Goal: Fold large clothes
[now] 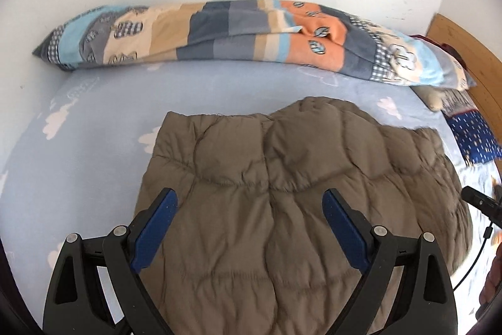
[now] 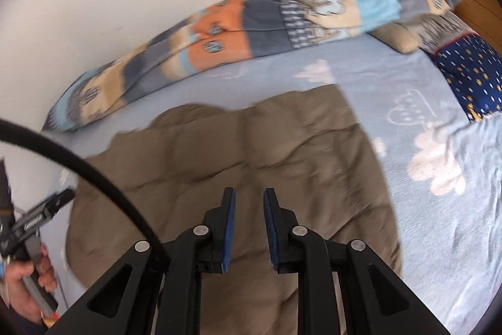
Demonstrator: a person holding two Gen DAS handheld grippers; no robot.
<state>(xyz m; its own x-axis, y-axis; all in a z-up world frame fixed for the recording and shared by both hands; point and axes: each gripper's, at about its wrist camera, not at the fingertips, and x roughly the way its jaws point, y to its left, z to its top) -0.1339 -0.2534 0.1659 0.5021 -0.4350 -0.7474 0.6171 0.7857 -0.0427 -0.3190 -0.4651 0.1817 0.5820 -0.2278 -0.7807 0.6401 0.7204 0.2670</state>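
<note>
Near hem of the brown quilted jacket hidden behind both sets of jaws, cut by the bottom edge in both views. Right wrist view motion-blurred throughout; jacket stitching unreadable ahead of the jaws. Person's hand left of the jaws, cropped by the frame edge.

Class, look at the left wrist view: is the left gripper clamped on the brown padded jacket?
No. The left gripper stands wide open above the brown padded jacket, gripping nothing.
</note>
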